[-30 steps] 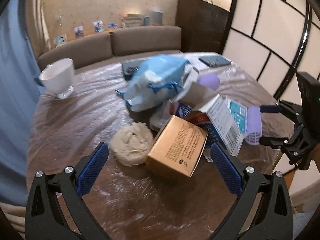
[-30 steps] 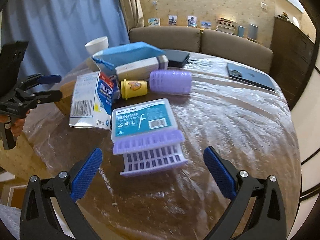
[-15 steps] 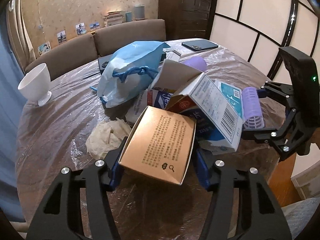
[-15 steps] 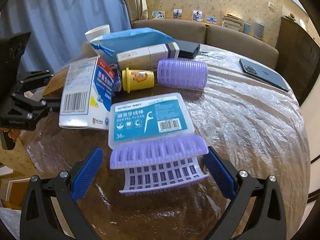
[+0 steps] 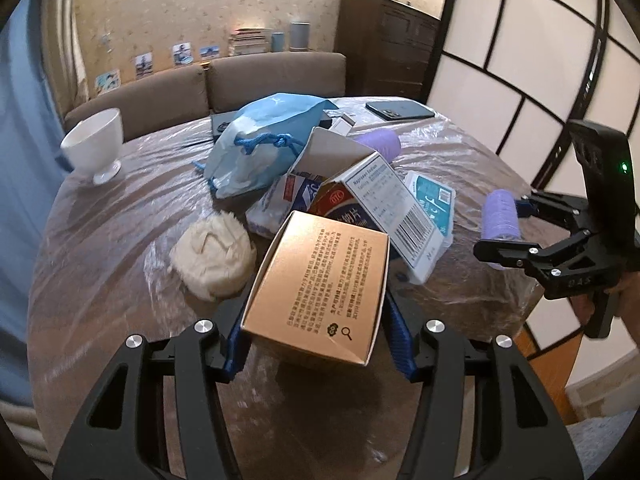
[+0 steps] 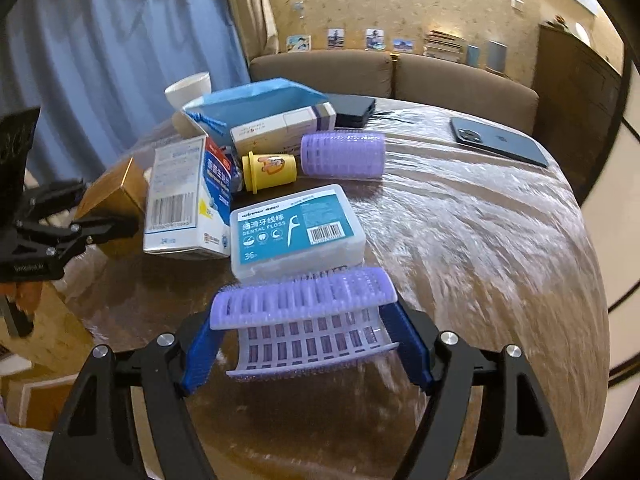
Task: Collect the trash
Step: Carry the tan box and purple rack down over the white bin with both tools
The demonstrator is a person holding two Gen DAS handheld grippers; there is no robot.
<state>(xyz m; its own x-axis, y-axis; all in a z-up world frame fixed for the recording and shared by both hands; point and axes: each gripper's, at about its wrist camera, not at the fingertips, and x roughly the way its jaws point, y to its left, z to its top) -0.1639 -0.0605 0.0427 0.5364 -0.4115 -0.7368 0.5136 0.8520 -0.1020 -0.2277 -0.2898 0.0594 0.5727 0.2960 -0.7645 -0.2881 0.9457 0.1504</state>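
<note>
Left gripper (image 5: 314,326) jaws clamped on gold box (image 5: 320,286) at near desk (image 5: 100,240) edge; right gripper (image 6: 306,346) jaws pinching purple roller (image 6: 304,304). Lift straight, avoid dragging neighbouring cartons.

Both tongs are matt black frames with triangular cut-outs, silver round-headed screws at the joints and ribbed blue pads (image 5: 236,336). The right tongs (image 5: 510,226) carry a black block with a green light; bare fingers (image 5: 630,286) wrap the handle.
</note>
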